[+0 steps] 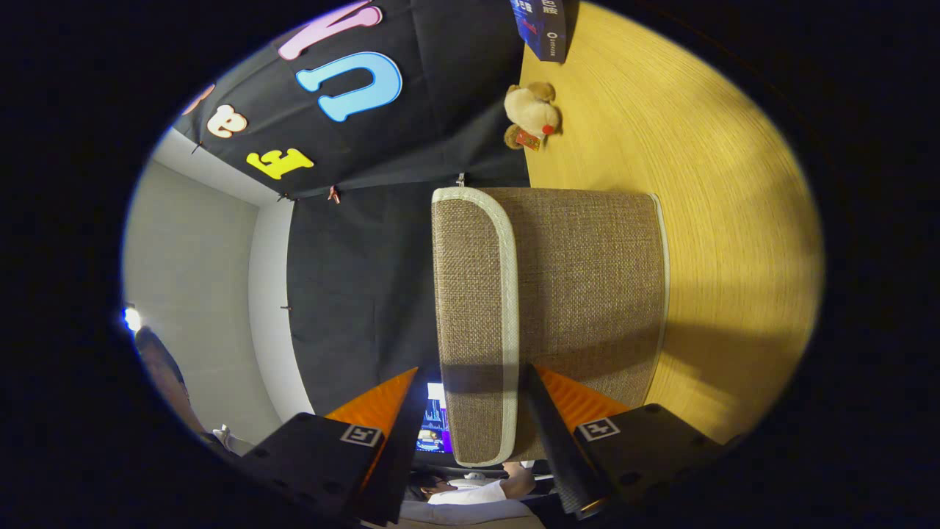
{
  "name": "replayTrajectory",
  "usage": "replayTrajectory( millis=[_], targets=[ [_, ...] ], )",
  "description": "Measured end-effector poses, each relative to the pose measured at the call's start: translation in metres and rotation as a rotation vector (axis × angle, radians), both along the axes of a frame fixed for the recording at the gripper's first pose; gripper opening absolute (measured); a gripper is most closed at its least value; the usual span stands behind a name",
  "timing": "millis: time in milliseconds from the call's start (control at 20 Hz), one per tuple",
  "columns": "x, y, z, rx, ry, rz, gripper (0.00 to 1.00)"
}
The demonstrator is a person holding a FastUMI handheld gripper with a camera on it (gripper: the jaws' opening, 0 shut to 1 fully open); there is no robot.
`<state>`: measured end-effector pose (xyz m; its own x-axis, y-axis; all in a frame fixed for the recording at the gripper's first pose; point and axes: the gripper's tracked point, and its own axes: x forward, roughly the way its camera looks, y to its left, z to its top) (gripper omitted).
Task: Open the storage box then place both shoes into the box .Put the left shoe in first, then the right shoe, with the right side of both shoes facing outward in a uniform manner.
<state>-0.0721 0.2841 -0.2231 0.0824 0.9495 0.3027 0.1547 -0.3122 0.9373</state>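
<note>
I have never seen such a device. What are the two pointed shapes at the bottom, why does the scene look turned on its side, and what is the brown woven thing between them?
The picture comes from a fisheye camera that rides on a hand-held gripper and looks forward along its two fingers. A person carries this tool; there is no robot arm. The two pointed shapes are those fingers. The tool is rolled sideways, so the wooden table stands upright beside the booth's black cloth wall.

The brown woven thing is the fabric storage box with pale trim, standing on the table. The fingers are spread to either side of its lid edge. I cannot tell whether they already press on it. The lid looks closed.

Beyond the box a small plush toy sits on the table, and farther off a dark carton.
</note>
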Motion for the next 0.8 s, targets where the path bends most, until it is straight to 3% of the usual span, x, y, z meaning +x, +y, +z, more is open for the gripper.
replayTrajectory(
  millis=[50,150,250,800],
  targets=[
    [-0.002,0.001,0.001,0.012,0.002,-0.003,0.7],
    [0.001,0.0,-0.005,0.004,0.002,-0.03,0.26],
    [0.001,-0.003,0.005,0.027,-0.003,-0.055,0.06],
    [0.016,-0.013,0.099,0.05,-0.127,-0.178,0.05]
  ],
)
